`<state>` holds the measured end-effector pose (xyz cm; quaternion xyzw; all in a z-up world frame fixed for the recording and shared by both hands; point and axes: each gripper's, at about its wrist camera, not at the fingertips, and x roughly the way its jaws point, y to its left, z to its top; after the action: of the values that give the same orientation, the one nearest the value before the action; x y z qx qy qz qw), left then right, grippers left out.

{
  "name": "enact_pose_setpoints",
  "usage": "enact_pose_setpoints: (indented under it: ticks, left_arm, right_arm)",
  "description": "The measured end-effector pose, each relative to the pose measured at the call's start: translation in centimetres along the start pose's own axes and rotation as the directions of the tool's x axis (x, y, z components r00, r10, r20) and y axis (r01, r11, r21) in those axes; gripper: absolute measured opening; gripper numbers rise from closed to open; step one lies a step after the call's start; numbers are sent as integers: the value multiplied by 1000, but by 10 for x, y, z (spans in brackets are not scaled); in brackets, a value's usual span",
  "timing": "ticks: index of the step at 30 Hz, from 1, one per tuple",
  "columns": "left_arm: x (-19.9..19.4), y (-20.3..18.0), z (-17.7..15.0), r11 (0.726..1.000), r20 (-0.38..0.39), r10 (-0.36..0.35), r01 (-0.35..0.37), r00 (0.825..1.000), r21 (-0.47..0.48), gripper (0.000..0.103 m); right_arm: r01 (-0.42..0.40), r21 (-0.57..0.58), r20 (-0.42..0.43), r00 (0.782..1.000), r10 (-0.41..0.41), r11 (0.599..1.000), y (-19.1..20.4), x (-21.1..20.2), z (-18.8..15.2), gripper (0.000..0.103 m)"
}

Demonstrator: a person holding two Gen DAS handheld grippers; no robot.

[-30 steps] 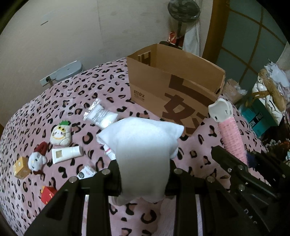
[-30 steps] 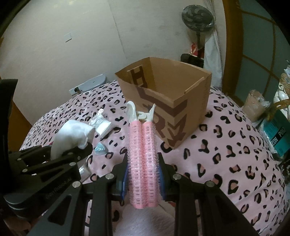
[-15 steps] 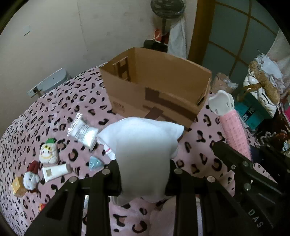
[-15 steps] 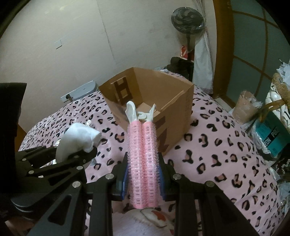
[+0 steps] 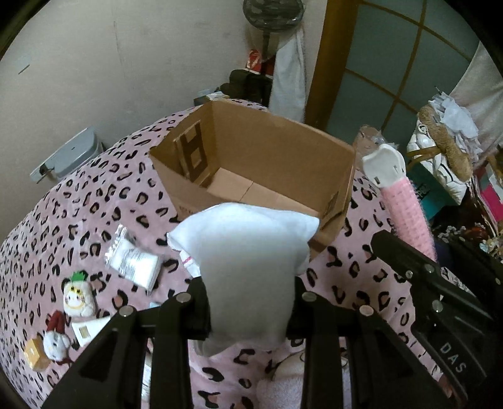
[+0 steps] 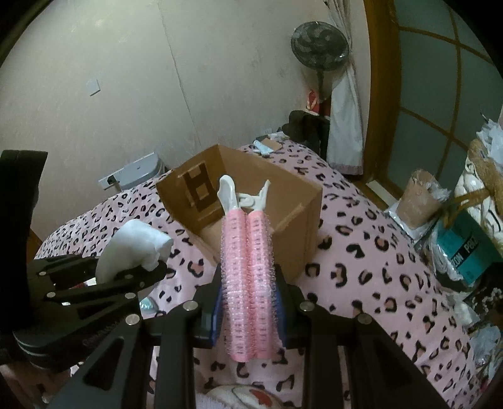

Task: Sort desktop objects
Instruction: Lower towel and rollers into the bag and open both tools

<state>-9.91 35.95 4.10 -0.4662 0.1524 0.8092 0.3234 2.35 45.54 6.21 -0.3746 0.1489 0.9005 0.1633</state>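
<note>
Both grippers have carried their loads closer to the cardboard box (image 5: pixel 251 163) mid-bed. Left gripper (image 5: pixel 251 302) jaws pinch a soft, light white pouch (image 5: pixel 248 267) at its waist. Right gripper (image 6: pixel 248 302) jaws clamp stiff, featherweight pink hair rollers (image 6: pixel 248 267) mid-length. No legible writing on either.

box (image 5: pixel 261 163) on blanket (image 5: pixel 94 201) | packet (image 5: pixel 133 262), plush toys (image 5: pixel 78 299) left of box | fan (image 5: pixel 272 19) behind

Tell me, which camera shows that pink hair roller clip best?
The right wrist view: the pink roller clip runs full length, centred between that gripper's pads. The left wrist view catches it only sideways at the right edge, its lower end hidden behind the right gripper.
</note>
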Motion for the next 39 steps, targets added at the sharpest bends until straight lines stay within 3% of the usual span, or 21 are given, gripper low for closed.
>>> enact_pose_setpoints:
  ticks: [14, 21, 27, 39]
  left_arm:
    - [14, 12, 84, 991, -12, -131, 130, 991, -33, 31]
    - [42, 16, 127, 996, -16, -93, 93, 996, -12, 31]
    - [70, 14, 139, 996, -37, -42, 45, 998, 72, 32]
    - [108, 46, 130, 996, -70, -49, 53, 996, 70, 32]
  right_arm:
    - [-35, -20, 49, 998, 36, 999, 0, 26, 62, 27]
    - [-15, -8, 40, 999, 15, 1000, -7, 57, 88, 27]
    - [-30, 7, -16, 999, 30, 1000, -12, 89, 92, 27]
    - [-109, -3, -99, 989, 108, 994, -1, 130, 80, 27]
